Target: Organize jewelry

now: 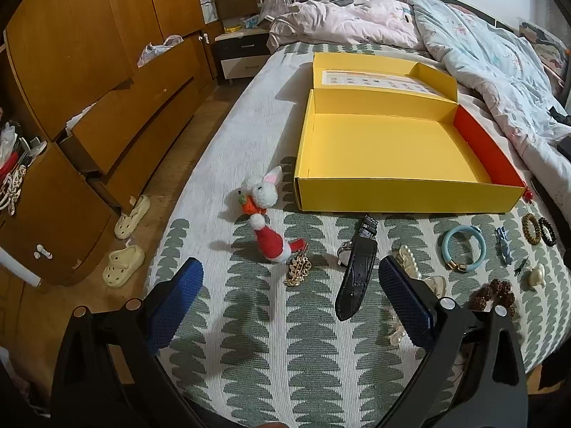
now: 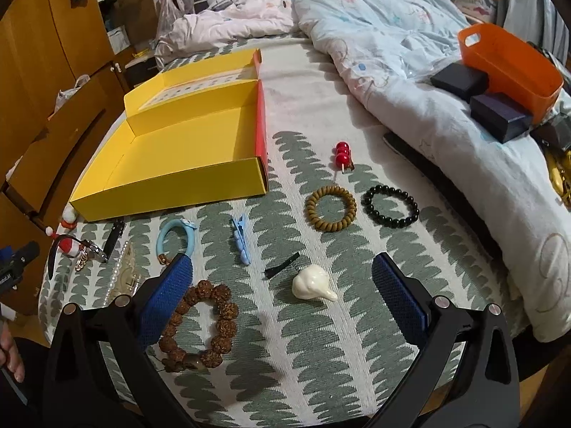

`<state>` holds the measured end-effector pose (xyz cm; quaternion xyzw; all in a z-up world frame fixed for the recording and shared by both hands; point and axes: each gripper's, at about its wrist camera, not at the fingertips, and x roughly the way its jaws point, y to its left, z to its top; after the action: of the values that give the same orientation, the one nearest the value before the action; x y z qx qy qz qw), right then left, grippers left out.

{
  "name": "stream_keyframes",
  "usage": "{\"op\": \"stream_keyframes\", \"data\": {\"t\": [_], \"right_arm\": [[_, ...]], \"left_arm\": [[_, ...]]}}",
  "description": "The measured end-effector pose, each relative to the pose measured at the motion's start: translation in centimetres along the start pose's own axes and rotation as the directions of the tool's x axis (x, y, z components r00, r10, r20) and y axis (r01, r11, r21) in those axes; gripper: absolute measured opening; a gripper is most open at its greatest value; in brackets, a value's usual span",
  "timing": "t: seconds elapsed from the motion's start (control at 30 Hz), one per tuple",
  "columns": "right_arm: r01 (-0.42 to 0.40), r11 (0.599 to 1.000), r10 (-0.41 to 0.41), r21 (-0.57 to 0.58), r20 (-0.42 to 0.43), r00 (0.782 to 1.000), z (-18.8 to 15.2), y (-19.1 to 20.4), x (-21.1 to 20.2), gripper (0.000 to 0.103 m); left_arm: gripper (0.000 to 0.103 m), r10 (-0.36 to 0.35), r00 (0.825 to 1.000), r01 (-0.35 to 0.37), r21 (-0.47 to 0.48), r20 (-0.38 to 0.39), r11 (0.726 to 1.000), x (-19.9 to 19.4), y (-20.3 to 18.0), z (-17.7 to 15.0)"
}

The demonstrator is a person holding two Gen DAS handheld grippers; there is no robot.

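Left gripper (image 1: 291, 296) hangs wide open over the bed (image 1: 249, 356), nothing in it. Between its fingers lie a gold brooch (image 1: 298, 270) and a black watch (image 1: 357, 267), with the empty yellow box (image 1: 392, 149) farther ahead. Right gripper (image 2: 282, 297) is spread too; a white shell-like piece (image 2: 312, 287) sits between its fingers, a brown bead bracelet (image 2: 200, 324) by the left finger.

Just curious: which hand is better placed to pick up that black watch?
The left. Its open jaws hang just over the watch; the right gripper sits over the white charm, farther away.
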<state>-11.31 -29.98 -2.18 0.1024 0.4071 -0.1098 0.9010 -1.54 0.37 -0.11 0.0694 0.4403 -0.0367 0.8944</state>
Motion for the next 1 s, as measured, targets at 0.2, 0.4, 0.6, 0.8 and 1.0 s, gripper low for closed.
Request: {"op": "stream_keyframes", "data": {"t": [0.2,0.4,0.6,0.8,1.0], "right_arm": [[-0.01,1.0,0.01,-0.013,-0.016,1.0,-0.1,0.0,0.7,0.1],[-0.003,1.0,0.003,0.009,-0.028,1.0,0.1,-0.5,1.4,0.1],[0.02,1.0,-0.02,0.011,-0.037,0.999,0.2,-0.9,1.9,0.1],[0.039,0.999,-0.04,-0.016,-0.042,0.998,0.4,-0.8,2.3,0.1],[0.051,0.998,-0.053,-0.035,-0.058,0.997,0.4,-0.8,2.8,0.1]], "left_arm": [[0.097,0.004,1.0,-0.004,0.002,-0.004,1.0,0.1,0.0,0.0],[0.097,0.006,1.0,-0.006,-0.001,-0.003,1.0,0.2,-0.1,0.1],[0.097,0.01,1.0,-0.01,0.0,-0.008,1.0,0.5,0.0,0.2],[0.097,0.016,1.0,-0.016,-0.02,-0.006,1.0,0.6,0.7,0.4],[0.097,-0.001,1.0,0.0,-0.048,-0.017,0.999,0.8,2.0,1.0]]}}
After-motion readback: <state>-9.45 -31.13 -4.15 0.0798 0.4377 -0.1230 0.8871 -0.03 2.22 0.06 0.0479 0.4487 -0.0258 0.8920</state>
